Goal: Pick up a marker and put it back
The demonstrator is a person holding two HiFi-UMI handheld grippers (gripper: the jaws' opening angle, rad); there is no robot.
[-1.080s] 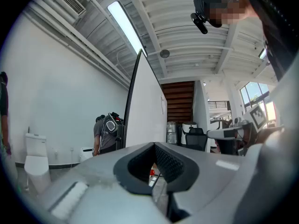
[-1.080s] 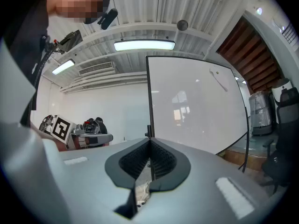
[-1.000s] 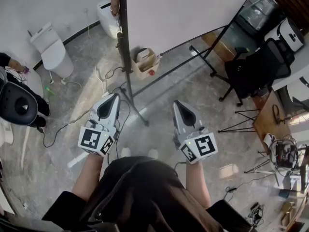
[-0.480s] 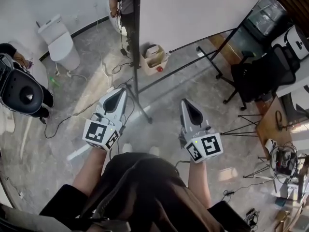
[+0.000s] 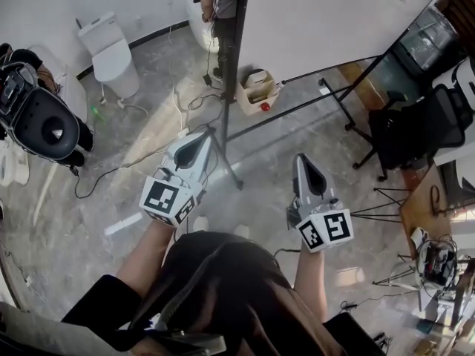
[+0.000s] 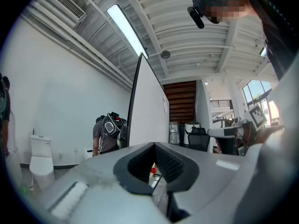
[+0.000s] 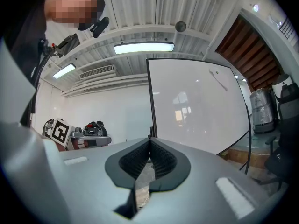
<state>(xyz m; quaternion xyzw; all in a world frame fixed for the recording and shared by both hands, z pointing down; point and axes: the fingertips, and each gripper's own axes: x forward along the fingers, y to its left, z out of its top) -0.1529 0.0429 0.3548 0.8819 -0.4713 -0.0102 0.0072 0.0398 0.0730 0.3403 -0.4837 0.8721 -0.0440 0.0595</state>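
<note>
Whiteboard (image 5: 334, 13) ahead of you, cardboard box (image 5: 258, 91) at its foot. Your left tongs (image 5: 199, 139) and right tongs (image 5: 303, 162): both closed, empty. Marker not positively ID'd in any view; pickup and return outstanding, approx. nil progress.

I am holding both bare forearms forward, left gripper (image 5: 202, 135) and right gripper (image 5: 300, 157) pointing toward the whiteboard stand (image 5: 234, 50), the left nearer it, both pairs of jaws pressing together on nothing.

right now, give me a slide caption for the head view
Shut and empty, the left gripper and right gripper point at a whiteboard, cardboard box by its stand
</note>
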